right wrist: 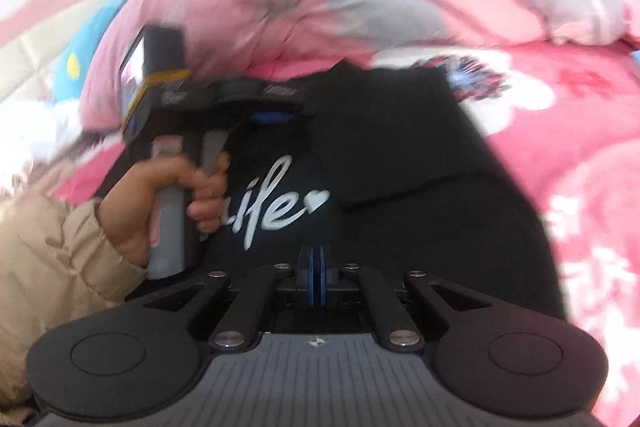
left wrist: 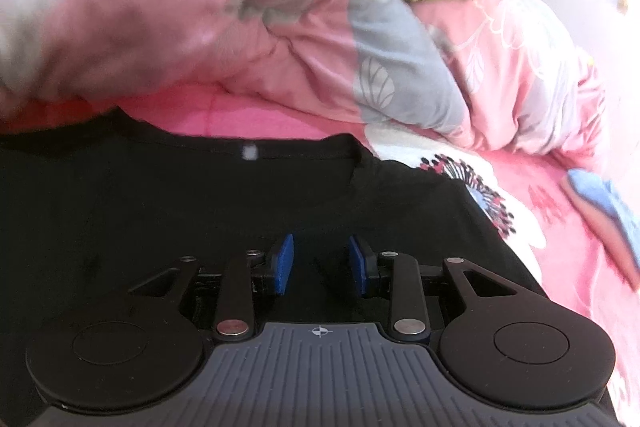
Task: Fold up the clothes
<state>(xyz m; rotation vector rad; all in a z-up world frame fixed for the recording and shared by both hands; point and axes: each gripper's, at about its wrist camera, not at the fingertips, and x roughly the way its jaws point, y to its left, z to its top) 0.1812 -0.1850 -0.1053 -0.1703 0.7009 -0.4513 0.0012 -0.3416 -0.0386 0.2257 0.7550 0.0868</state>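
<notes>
T-shirt (left wrist view): black T-shirt point(left wrist: 168, 211) lies spread on the pink bed sheet point(left wrist: 256, 119), collar toward the heaped floral quilt point(left wrist: 280, 27) at the far edge of the bed.
Left gripper (left wrist view): left gripper point(left wrist: 320, 263) hangs over the shirt below the collar, tilted downward; blue pads point(left wrist: 285, 263) stand a narrow way apart with only dark cloth seen beyond them, nothing pinched.
Risk (left wrist view): narrow jaws may take too little cloth, or both layers, so the fold would drag the whole shirt toward the quilt.
T-shirt (right wrist view): black cloth with white lettering point(right wrist: 276, 199) facing up; one side looks already turned inward, its edge running slantwise.
Right gripper (right wrist view): right gripper point(right wrist: 319, 275) has its pads pressed together, apparently empty, angled down over the shirt's lower part.
Left hand (right wrist view): hand point(right wrist: 160, 203) in a beige sleeve point(right wrist: 52, 259) grips the other tool's handle, upright, near the shirt's left edge.
Risk (right wrist view): blur suggests quick travel; shut jaws could snag and undo the laid fold.
</notes>
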